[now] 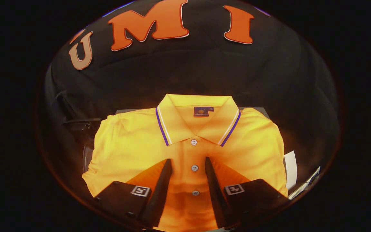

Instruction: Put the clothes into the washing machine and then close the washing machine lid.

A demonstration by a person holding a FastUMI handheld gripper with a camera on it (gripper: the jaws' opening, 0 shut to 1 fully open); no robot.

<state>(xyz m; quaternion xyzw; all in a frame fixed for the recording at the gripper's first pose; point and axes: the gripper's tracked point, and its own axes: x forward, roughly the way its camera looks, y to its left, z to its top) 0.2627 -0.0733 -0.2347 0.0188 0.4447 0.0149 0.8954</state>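
We see the yellow polo shirt (185, 151) folded flat at frame centre, collar up-frame, button placket running down between the fingers. Claw (188, 166) open, empty, fingers straddling the placket just above the cloth. We judge it light, soft, floppy: pinch a bunched fold near placket, expect draping.

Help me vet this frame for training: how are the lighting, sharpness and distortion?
Gripper view: warm light pools on the yellow polo shirt, blowing out its chest, with dark falloff around it; the collar and buttons are sharp; fisheye bends the shirt outward; the open fingers cast shadow beside the placket.
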